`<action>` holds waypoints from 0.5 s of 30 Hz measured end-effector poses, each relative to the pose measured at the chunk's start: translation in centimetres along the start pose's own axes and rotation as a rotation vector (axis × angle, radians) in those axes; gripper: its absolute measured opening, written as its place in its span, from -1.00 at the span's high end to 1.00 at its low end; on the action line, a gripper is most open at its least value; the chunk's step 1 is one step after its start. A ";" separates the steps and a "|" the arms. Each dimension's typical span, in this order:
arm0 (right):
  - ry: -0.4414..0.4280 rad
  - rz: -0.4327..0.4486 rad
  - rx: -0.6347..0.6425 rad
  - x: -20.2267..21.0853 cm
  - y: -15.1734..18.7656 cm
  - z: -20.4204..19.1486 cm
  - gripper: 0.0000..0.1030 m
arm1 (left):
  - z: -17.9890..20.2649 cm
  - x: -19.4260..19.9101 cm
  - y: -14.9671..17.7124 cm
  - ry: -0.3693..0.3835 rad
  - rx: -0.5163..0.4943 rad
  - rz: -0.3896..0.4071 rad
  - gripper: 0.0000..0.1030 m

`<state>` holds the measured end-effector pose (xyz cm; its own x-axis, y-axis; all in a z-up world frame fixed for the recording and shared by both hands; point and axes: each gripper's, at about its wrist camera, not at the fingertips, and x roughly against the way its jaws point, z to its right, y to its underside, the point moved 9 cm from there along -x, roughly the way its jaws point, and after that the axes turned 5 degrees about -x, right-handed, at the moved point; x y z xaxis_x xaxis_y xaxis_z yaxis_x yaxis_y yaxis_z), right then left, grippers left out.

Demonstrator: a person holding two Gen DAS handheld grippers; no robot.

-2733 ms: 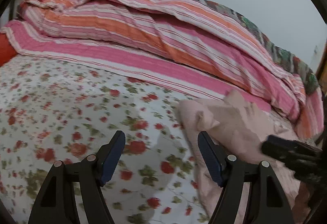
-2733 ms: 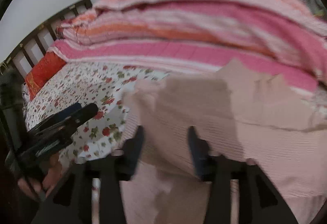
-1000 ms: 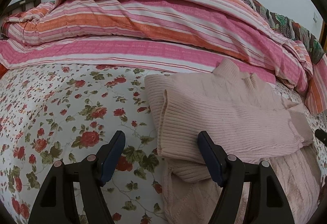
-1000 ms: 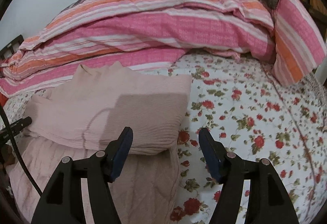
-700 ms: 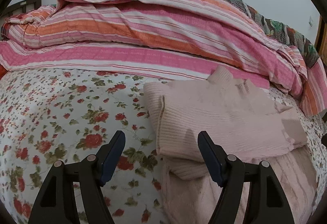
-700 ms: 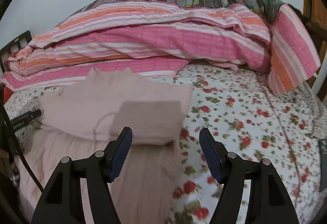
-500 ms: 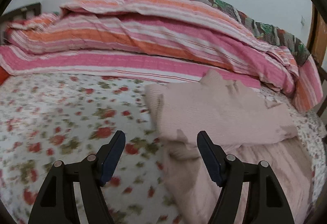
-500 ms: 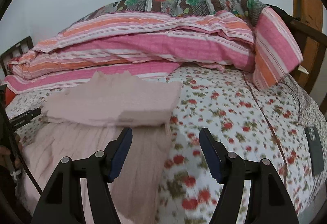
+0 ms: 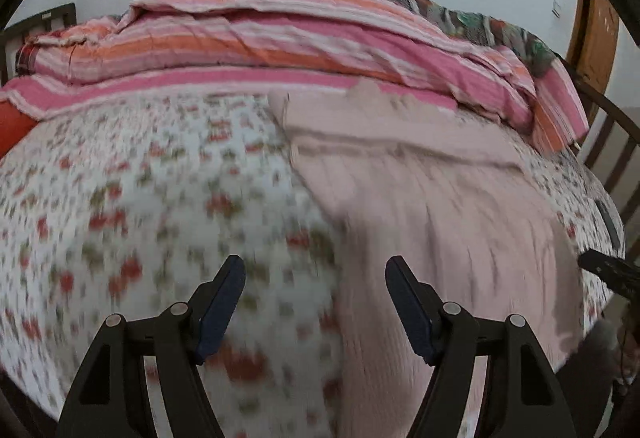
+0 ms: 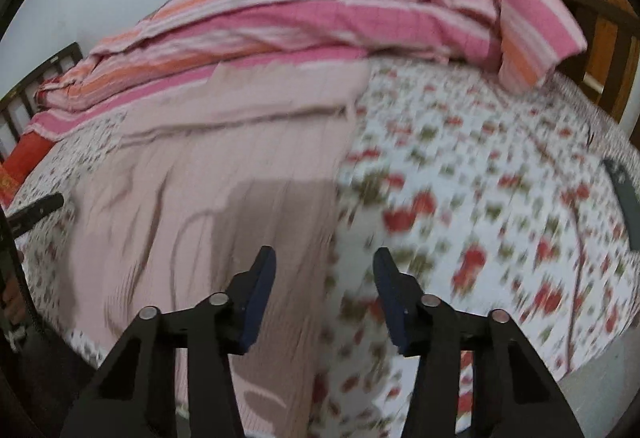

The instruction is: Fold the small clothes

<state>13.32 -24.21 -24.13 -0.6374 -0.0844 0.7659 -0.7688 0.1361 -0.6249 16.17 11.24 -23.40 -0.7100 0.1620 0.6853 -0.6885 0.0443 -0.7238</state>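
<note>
Your left tool [image 9: 314,278] hangs spread over the floral bed [image 9: 140,198], nothing between its jaws. The pink sweater [image 9: 440,206] lies mid-bed, sleeves folded across its far part. Your right tool [image 10: 324,270], jaws just narrowing yet apart and empty, straddles the sweater's right edge.

One pink sweater [image 9: 432,206]; one striped quilt [image 9: 280,46]; one floral sheet [image 9: 140,178].
</note>
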 end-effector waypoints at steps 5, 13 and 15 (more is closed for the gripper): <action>-0.038 -0.046 -0.026 -0.1 3.0 0.1 0.18 | 1.0 1.3 3.9 0.045 0.043 -0.022 -0.35; -0.057 -0.054 -0.055 -0.5 5.3 0.4 0.21 | 2.7 1.1 7.0 0.078 0.028 -0.065 -0.01; -0.067 -0.065 -0.068 -0.8 5.6 0.4 0.21 | 2.9 0.6 7.1 0.083 0.039 -0.077 0.15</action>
<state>9.52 -23.75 -28.32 -0.5900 -0.1610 0.7912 -0.8049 0.1946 -0.5606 10.42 8.79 -27.93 -0.6412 0.2403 0.7288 -0.7471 0.0216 -0.6644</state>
